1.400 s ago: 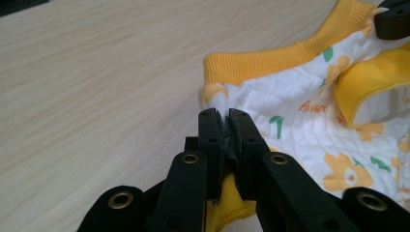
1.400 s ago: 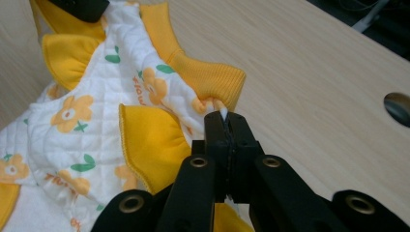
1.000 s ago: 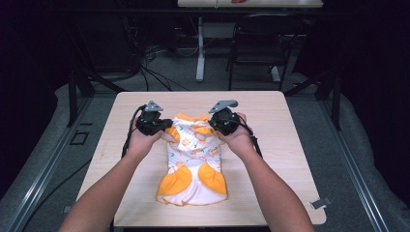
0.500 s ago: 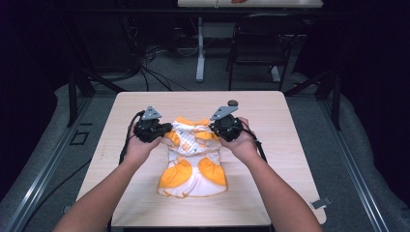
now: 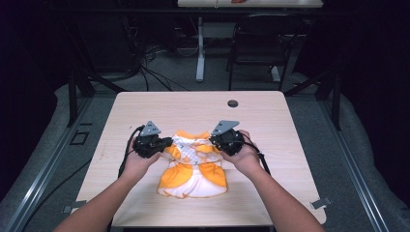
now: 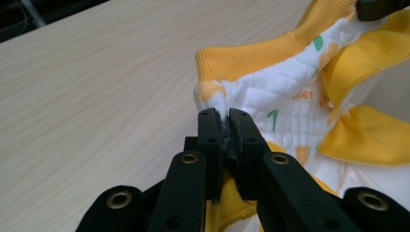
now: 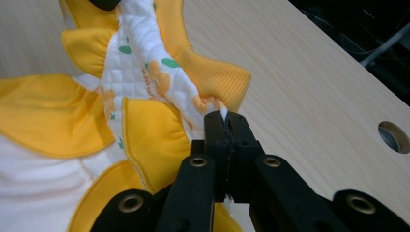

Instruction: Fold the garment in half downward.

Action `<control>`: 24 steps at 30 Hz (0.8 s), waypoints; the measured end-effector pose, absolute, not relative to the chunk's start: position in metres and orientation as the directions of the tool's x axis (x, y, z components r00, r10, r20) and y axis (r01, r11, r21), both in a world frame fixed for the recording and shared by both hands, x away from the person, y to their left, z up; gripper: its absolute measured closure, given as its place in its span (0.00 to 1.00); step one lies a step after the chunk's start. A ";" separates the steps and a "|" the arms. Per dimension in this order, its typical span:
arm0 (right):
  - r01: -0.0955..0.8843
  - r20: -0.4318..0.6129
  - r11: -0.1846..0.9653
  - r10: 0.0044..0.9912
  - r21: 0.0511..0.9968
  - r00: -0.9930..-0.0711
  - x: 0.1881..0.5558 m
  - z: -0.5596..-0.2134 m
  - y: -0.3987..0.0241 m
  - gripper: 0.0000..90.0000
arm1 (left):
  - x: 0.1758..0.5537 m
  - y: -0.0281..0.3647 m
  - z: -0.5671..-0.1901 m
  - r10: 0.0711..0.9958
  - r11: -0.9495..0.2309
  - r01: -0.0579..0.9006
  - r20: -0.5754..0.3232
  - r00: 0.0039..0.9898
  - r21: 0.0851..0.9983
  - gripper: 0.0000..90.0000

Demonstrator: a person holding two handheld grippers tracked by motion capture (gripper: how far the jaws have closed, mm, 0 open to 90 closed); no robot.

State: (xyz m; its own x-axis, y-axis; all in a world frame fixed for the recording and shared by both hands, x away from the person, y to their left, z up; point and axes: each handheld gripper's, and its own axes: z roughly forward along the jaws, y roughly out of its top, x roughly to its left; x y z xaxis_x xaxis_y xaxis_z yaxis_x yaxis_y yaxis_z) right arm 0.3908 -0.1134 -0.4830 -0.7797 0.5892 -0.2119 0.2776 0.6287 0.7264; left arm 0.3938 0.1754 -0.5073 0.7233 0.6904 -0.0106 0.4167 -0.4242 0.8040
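Garment: a small white and orange quilted garment (image 5: 193, 166) lies on the desk (image 5: 270, 121), stretched between the two tongs and trailing toward the person.
Left tongs: the left tongs (image 6: 225, 140) are clenched on the garment's white edge, just below the orange ribbed band (image 6: 251, 55).
Right tongs: the right tongs (image 7: 226, 145) are clenched on the opposite edge, beside the band's other end.
Desk hole: a round hole (image 7: 394, 136) sits well apart from the right tongs, on the side away from the garment.
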 end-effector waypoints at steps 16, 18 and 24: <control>0.275 -0.164 0.632 0.545 0.724 -0.822 0.350 -0.513 -0.121 0.98 | 0.357 0.179 -0.535 0.644 -0.442 0.432 -0.057 0.763 0.786 0.90; 0.280 -0.151 0.626 0.544 0.728 -0.826 0.346 -0.517 -0.122 0.97 | 0.352 0.180 -0.538 0.634 -0.439 0.440 -0.077 0.770 0.783 0.87; 0.294 -0.118 0.614 0.540 0.732 -0.834 0.338 -0.522 -0.126 0.94 | 0.340 0.183 -0.540 0.619 -0.432 0.452 -0.109 0.778 0.780 0.84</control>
State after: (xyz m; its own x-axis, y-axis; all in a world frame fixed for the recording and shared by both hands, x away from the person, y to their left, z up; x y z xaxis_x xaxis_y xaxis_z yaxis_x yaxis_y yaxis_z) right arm 0.3379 -0.1256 -0.5218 -0.8337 0.5396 -0.1175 0.2942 0.6140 0.7324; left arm 0.3398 0.1829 -0.5403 0.7778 0.6190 -0.1085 0.4524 -0.4316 0.7804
